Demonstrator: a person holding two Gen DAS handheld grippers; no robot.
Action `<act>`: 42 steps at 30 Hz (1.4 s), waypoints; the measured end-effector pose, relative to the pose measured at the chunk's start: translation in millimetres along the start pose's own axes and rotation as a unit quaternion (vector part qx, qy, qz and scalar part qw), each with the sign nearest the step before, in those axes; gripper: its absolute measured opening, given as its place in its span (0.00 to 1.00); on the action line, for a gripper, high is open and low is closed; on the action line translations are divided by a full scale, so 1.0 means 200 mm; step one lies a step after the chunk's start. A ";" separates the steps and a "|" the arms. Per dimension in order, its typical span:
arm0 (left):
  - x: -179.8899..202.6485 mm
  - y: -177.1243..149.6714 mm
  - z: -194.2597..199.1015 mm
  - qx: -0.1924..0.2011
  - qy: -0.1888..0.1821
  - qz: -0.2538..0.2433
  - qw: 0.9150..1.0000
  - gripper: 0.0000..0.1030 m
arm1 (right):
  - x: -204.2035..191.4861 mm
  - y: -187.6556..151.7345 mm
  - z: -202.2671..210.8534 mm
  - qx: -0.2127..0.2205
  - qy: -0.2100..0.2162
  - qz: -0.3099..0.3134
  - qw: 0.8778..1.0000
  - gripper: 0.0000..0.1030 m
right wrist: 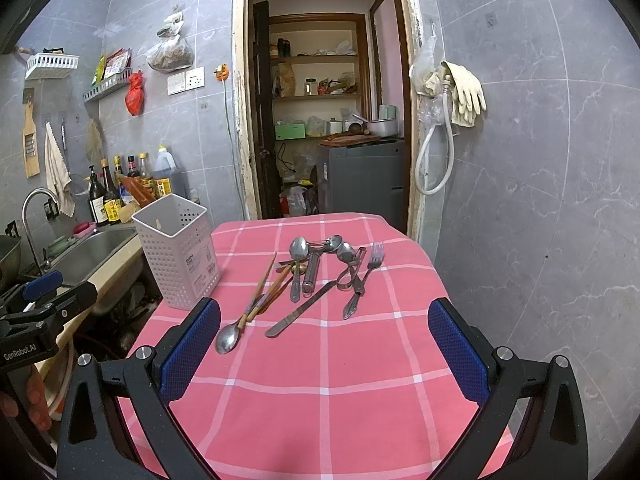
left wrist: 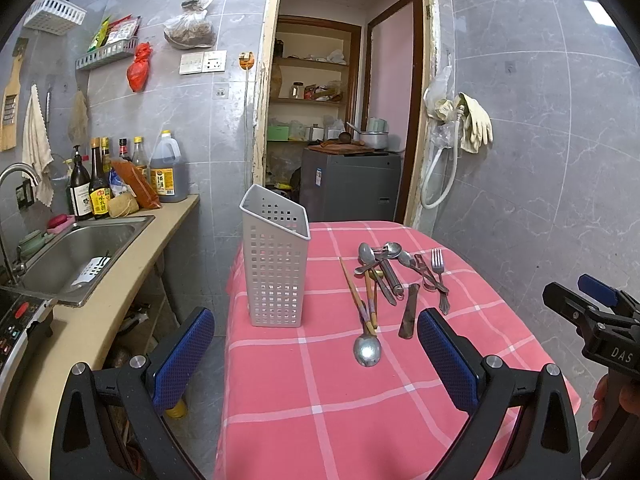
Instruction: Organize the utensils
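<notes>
Start of the sorting task, as judged from both wrist views: the white perforated holder [right wrist: 178, 250] stands upright near the left edge of the bench [right wrist: 328, 380], and what shows of its inside in the right wrist view is bare, so no utensil appears to have been put away yet. The utensils [right wrist: 316, 276] lie loose in an overlapping heap on the pink checked cloth, beside and to the right of the holder, not touching it. A count, made uncertain by the overlap: one fork [right wrist: 362, 280], one table knife [right wrist: 301, 309], about four spoons, among them the nearest spoon [right wrist: 228, 338], one pair of wooden chopsticks [right wrist: 266, 286], and one or two pieces too tangled to name. The left tongs [left wrist: 316, 360] and the right tongs [right wrist: 324, 350] are both spread wide and hold nothing, poised short of the heap. All transfers remain.
</notes>
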State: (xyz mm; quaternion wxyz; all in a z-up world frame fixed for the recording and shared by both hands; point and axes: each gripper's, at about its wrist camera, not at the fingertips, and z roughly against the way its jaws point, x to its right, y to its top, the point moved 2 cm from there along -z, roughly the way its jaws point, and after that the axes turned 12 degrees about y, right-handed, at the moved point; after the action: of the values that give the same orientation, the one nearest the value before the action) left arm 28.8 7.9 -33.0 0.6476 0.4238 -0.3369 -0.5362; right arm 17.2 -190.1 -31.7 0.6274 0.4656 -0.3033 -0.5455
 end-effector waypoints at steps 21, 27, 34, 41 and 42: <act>0.00 0.00 -0.03 -0.007 0.005 -0.003 1.000 0.99 | 0.05 0.04 -0.02 0.007 -0.003 0.000 1.000 0.99; 0.04 0.05 -0.04 -0.001 0.005 -0.003 1.000 0.99 | 0.10 0.14 -0.04 0.019 -0.005 0.004 1.000 0.99; 0.14 0.17 -0.09 0.018 0.002 -0.005 1.000 0.99 | 0.18 0.26 -0.10 0.031 -0.005 0.004 0.999 0.99; 0.30 0.31 -0.20 0.026 -0.011 -0.003 1.000 0.99 | 0.31 0.38 -0.20 0.035 -0.009 0.007 0.999 0.99; 0.33 0.33 -0.22 0.027 -0.014 -0.003 1.000 0.99 | 0.33 0.40 -0.22 0.036 -0.010 0.007 0.999 0.99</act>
State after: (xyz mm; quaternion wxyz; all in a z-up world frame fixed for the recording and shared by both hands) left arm 107.7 -44.8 6.9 0.6295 0.4348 -0.3587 -0.5348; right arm 102.5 -245.4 16.7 0.6111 0.4802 -0.3325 -0.5341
